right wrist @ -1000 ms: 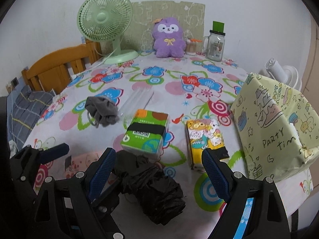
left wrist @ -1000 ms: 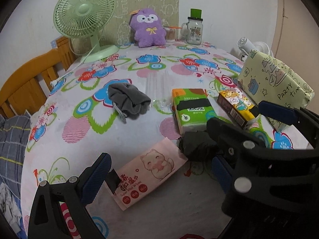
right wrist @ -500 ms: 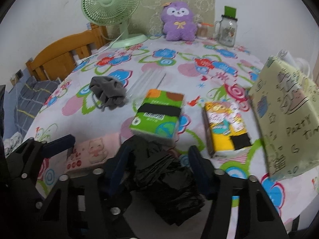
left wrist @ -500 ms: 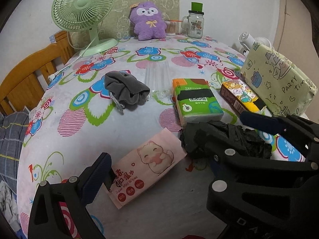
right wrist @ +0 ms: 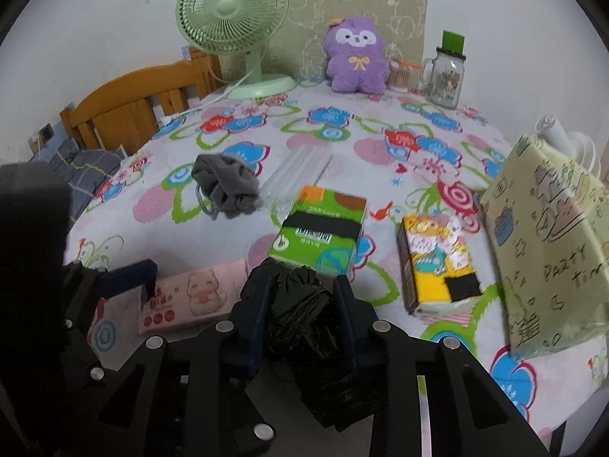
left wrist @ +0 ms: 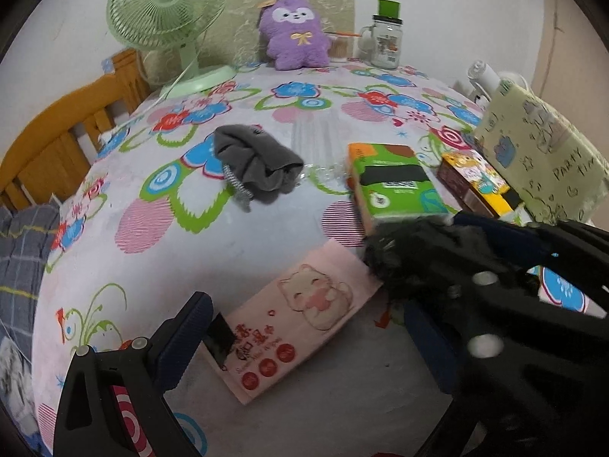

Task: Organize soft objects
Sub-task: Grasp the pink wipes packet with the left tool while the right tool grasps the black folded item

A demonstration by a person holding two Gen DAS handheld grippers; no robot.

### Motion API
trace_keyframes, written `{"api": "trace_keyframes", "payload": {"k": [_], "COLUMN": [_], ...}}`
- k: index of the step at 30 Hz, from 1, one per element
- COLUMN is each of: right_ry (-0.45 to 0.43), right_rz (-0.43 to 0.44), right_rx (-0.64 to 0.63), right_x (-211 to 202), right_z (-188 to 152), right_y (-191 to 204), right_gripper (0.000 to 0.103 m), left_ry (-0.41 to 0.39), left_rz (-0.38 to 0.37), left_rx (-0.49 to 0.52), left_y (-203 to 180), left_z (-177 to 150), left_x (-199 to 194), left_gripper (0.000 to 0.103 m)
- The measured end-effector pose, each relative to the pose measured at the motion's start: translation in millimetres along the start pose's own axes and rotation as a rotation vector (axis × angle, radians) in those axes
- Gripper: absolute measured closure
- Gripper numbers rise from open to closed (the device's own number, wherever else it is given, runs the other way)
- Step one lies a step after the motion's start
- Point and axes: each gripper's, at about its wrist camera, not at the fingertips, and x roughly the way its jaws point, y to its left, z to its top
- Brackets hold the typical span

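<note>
A home, likely a bedroom or living corner. A round table with a flower-print cloth (right wrist: 380, 152) stands against a white wall. Along its far edge sit a pale green desk fan (right wrist: 238, 26), a purple plush toy (right wrist: 357, 57) and a glass jar mug with a green lid (right wrist: 445, 76). An orange wooden bedstead (right wrist: 129, 110) with plaid bedding (right wrist: 82, 163) adjoins the left edge.

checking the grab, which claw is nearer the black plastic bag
Right. The right claw is shut on the black plastic bag; the left claw sits open beside it, over the pink wipes pack.
</note>
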Motion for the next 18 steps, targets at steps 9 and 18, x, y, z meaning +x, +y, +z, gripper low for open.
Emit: {"api": "trace_keyframes", "payload": {"k": [9, 18], "right_ry": [-0.002, -0.012], "right_rz": [-0.008, -0.016], "right_rx": [0.019, 0.033], "right_x": [-0.4, -6.2], "right_z": [4.9, 5.3], "right_y": [-1.2, -2.5], "right_gripper": [0.068, 0.067], "left_ry": [-0.027, -0.029], "left_rz": [-0.018, -0.03], "left_rx": [-0.008, -0.017], "left_y": [4.7, 2.9], "left_z": [-0.3, 0.7], "left_x": [-5.3, -10.5], "left_gripper": [0.047, 0.063]}}
